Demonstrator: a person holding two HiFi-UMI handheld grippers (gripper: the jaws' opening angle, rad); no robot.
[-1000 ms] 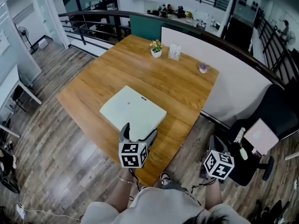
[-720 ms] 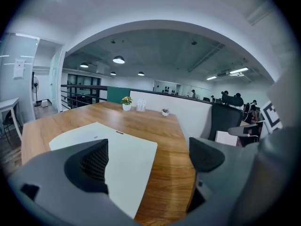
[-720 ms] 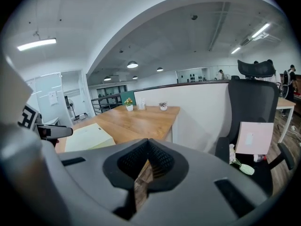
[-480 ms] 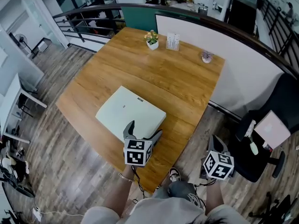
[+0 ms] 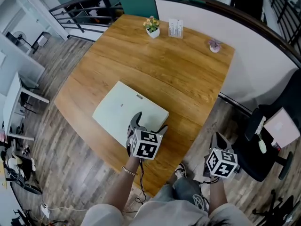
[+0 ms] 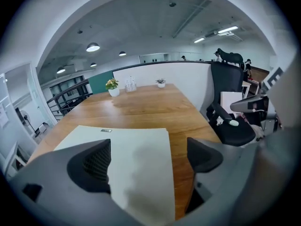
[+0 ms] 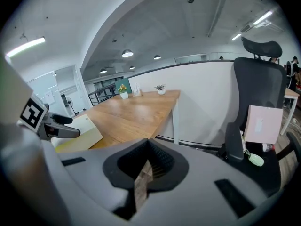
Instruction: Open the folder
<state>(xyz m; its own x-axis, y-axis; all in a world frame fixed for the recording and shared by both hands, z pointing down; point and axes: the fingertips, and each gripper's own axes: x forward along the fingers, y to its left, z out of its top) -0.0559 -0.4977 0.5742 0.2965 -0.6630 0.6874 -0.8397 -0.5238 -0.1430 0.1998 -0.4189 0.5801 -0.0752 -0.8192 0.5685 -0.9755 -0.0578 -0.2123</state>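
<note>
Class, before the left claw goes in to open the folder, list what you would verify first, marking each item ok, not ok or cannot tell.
1. Folder closed and flat on the table: ok.
2. Left claw open: ok.
3. Folder's edge in line between its jaws: ok.
4. Left claw touching the folder: cannot tell.
5. Right claw ready to steady the folder: not ok; it is shut and off the table.
</note>
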